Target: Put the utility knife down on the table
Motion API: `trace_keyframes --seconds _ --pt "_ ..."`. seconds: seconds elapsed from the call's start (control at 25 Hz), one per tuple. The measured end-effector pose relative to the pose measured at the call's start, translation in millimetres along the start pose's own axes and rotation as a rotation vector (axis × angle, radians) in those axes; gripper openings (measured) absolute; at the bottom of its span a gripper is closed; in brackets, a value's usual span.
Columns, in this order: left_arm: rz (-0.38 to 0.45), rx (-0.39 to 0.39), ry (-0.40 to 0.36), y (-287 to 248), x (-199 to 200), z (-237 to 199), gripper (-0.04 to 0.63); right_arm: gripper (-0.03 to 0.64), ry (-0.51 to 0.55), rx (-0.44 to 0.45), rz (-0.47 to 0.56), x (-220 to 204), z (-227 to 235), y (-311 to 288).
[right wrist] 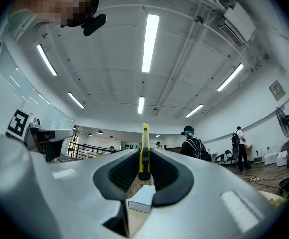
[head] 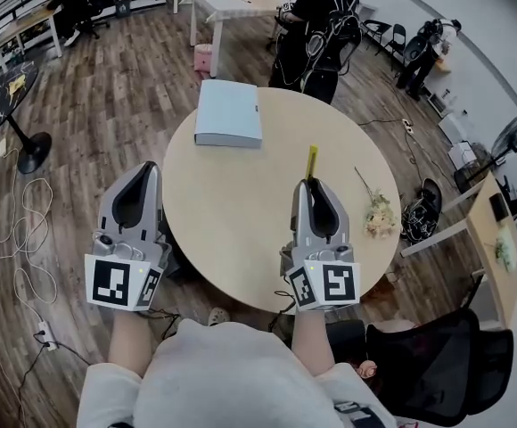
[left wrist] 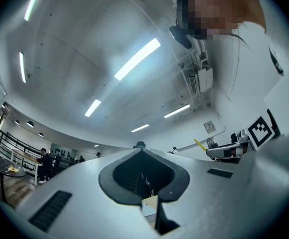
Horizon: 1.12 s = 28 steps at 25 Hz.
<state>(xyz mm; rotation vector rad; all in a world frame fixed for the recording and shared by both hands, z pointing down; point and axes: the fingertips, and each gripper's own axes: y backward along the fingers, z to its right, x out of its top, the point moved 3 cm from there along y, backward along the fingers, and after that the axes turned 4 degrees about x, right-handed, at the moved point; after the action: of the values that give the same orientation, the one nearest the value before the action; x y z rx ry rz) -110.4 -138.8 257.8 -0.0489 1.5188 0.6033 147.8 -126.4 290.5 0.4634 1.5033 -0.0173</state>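
Note:
A yellow utility knife [head: 312,160] [right wrist: 144,148] stands clamped between the jaws of my right gripper [head: 309,184] [right wrist: 144,156], its tip poking out past the fingertips. That gripper is held over the right half of the round beige table [head: 232,212]; how high the knife sits above it I cannot tell. My left gripper [head: 149,169] [left wrist: 141,151] hangs at the table's left edge, shut with nothing in it. The right gripper view looks level across the room, with the knife upright in the middle.
A pale blue closed box [head: 228,112] [right wrist: 142,199] lies at the table's far side. A dried flower sprig [head: 376,210] rests near the right rim. A person in black [head: 316,34] stands just beyond the table. A black chair [head: 437,364] is at lower right, cables [head: 22,239] on the floor at left.

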Motion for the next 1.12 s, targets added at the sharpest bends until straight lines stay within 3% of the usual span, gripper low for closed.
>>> trace_keyframes --seconds 0.48,1.12 --pt "-0.046 0.043 -0.019 -22.8 -21.3 -2.4 0.008 0.074 -0.054 0.033 -0.027 -27.8 22.5 -31.4" --pt "-0.09 0.017 -0.012 -71.9 -48.9 -36.0 0.008 0.074 -0.117 0.015 -0.1 -70.9 28.2 -94.9"
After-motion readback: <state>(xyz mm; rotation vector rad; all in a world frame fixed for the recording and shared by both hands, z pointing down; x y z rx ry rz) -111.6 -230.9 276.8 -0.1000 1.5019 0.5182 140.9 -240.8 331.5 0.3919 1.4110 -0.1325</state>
